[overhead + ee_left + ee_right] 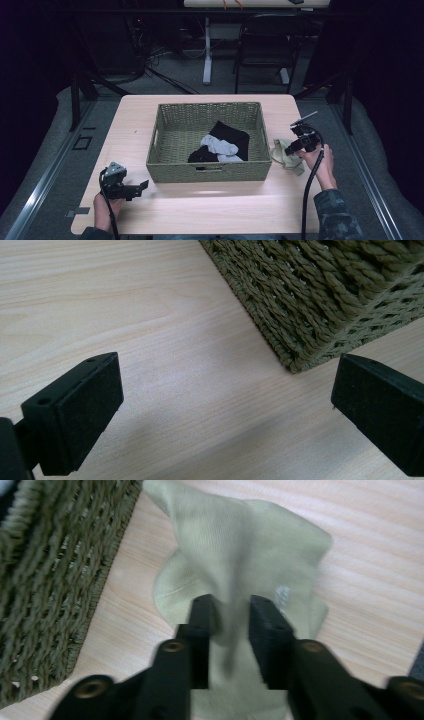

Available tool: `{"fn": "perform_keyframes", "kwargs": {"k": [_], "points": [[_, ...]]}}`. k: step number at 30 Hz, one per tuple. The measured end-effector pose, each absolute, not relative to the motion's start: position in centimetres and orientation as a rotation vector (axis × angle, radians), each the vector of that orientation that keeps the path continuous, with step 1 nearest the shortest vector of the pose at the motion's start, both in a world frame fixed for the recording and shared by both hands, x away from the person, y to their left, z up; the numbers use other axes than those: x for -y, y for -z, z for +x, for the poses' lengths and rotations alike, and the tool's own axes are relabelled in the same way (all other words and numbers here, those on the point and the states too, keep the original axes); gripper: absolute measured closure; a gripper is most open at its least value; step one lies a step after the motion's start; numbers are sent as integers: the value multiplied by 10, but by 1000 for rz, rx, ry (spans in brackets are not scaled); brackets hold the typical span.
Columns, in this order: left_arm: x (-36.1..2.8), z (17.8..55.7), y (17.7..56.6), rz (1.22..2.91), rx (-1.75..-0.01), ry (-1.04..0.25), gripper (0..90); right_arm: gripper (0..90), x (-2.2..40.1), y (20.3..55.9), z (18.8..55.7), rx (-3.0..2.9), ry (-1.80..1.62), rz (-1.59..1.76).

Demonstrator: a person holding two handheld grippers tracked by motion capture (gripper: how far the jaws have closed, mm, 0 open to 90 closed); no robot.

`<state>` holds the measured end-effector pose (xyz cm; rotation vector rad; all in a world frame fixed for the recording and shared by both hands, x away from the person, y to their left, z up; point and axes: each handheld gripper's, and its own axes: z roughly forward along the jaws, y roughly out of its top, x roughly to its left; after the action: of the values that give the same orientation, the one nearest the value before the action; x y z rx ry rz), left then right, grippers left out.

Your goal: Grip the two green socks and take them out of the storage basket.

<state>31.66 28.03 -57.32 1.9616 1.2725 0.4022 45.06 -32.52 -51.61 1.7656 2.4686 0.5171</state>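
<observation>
While blurred, right hand-held gripper (pixel 230 617) seemingly straddles pale sock (pixel 240 555), barely parted | left hand-held gripper (pixel 225 405) wide, empty

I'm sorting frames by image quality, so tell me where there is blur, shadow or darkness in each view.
High view: the room around the table is dark. Left gripper view: sharp, a soft shadow lies on the wood between the jaws. Right gripper view: the pale green sock and basket look smeared, with a fold between the jaws.

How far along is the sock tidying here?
Black and grey socks already lie in the wicker basket. The right gripper has a fold of the pale green sock between its jaws, on the table beside the basket. Left: getting it in. The left gripper waits open.
</observation>
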Motion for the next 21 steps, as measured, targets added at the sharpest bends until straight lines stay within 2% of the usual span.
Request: {"fn": "perform_keyframes", "kwargs": {"k": [5, 11, 16, 21], "points": [[-280, 316, 573, 1961, -1273, -406, 4, 458, 329, 500, 438, -2405, -608, 1747], [-279, 316, 572, 1963, -1270, -403, 4, 274, 330, 479, 413, -2382, -691, 1667], [-279, 316, 572, 1963, -1272, -405, 4, 155, 328, 470, 388, -2369, -716, 1589], [-280, 316, 572, 1963, -1272, -408, 4, 137, 329, 471, 371, -2345, -737, 1569]]}}
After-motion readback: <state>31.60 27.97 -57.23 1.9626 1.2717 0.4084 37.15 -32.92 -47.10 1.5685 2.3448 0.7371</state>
